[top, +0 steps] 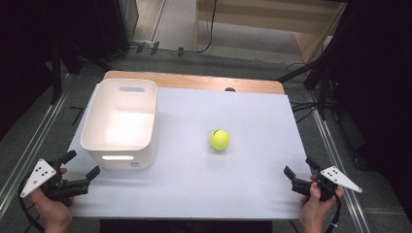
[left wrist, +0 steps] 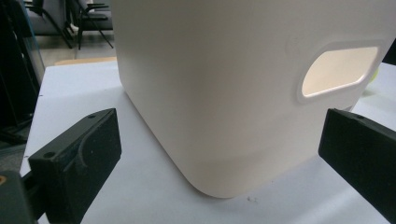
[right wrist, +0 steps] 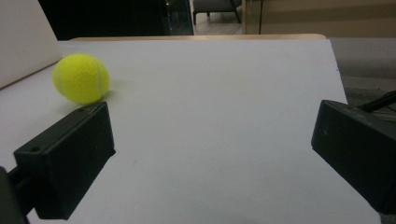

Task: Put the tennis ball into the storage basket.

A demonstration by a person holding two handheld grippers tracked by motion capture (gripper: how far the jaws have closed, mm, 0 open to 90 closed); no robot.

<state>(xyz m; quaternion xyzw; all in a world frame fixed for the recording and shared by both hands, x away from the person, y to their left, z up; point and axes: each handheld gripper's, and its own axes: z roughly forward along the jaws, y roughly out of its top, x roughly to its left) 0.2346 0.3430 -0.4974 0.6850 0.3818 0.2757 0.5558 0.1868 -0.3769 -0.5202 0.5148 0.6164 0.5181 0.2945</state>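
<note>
A yellow tennis ball (top: 219, 139) lies on the white table top (top: 243, 170), right of centre. To its left stands an empty white bin (top: 121, 121) with a handle slot. My left gripper (top: 81, 164) rests open at the table's front left corner, just short of the bin's near corner (left wrist: 219, 140), its jaws wide apart and empty. At the front right edge my right gripper (top: 300, 169) is open too, with nothing between its jaws. In the right gripper view the ball (right wrist: 81, 78) lies ahead, up and to the left.
A wooden strip (top: 194, 80) borders the table's far edge. Metal rails (top: 335, 145) run along both sides over grey floor. Dark stands and cables lie beyond the table, with a wooden cabinet (top: 272, 19) at the back.
</note>
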